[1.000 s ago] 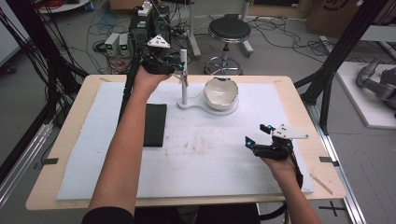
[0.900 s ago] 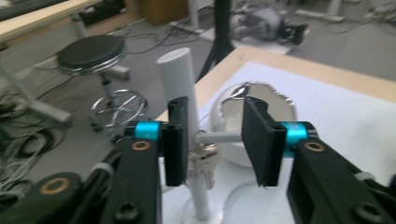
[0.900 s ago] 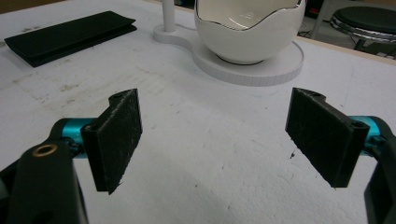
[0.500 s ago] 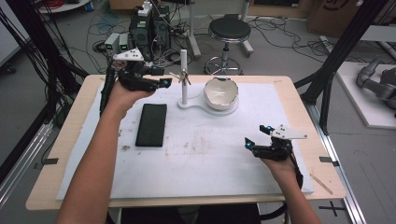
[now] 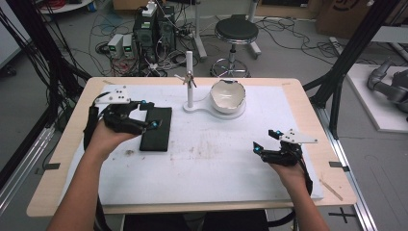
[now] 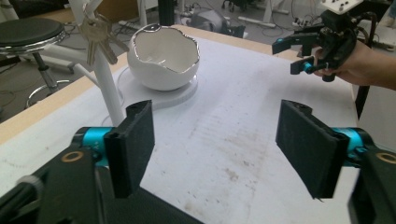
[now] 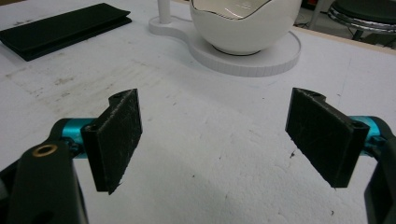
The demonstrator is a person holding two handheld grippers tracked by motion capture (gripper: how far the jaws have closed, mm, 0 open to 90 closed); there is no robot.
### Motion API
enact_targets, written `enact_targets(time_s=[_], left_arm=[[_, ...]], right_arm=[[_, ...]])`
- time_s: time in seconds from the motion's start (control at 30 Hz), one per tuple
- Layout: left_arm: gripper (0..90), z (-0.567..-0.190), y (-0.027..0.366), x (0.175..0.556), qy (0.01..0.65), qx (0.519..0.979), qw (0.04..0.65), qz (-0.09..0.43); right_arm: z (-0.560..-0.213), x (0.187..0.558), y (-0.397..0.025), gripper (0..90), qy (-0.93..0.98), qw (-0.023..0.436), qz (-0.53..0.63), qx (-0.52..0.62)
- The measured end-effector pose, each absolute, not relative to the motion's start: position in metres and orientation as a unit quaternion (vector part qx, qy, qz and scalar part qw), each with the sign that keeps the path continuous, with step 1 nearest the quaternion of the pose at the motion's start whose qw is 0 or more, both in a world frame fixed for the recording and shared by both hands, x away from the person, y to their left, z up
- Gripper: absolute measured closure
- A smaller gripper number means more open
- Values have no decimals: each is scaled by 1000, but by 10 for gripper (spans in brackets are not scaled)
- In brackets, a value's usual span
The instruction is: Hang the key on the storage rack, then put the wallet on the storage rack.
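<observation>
The black pad (image 5: 156,128) lies left of centre in the high view, the left gripper (image 5: 147,114) over its upper edge, jaws wide. Keys (image 6: 99,41) on the white stand (image 6: 108,84) show clearly in the left gripper view — upper left. The right gripper (image 7: 212,140) gapes wide, empty — the white bowl (image 7: 245,23) ahead.

Flat black pouch (image 5: 156,128) lies under left tool (image 5: 147,114).

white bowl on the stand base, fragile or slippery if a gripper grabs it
The white bowl looks like glazed ceramic with a thin, jagged eggshell rim, so it probably chips if squeezed at the edge. Its glossy round wall may slip between flat pads. It sits on the stand's round base, so a push could slide or tip it off.
</observation>
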State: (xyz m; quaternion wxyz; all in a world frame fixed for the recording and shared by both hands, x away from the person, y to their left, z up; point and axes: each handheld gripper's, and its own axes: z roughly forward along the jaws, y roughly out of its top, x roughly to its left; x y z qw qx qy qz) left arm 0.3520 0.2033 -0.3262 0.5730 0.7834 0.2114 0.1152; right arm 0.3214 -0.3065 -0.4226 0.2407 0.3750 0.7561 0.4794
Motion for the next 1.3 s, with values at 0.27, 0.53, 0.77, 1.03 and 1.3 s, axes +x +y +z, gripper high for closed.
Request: enact_targets(time_s=[0.27,0.53,0.77,1.03,1.3], left_arm=[[255,-368,215,331,236,793,550,114],[236,-384,233,322,244,783,564,97],[197,-388,239,325,259,783,555,112],[197,-390,241,324,262,777,562,106],[197,-388,245,326,276,768,566,117]], right_arm=[[-426,324,-308,187,757,242,473,379],[-429,324,-314,187,753,243,474,385],[-429,328,-319,187,748,248,474,393],[-425,328,-319,186,746,256,477,388],[-425,329,-317,187,750,253,474,387]])
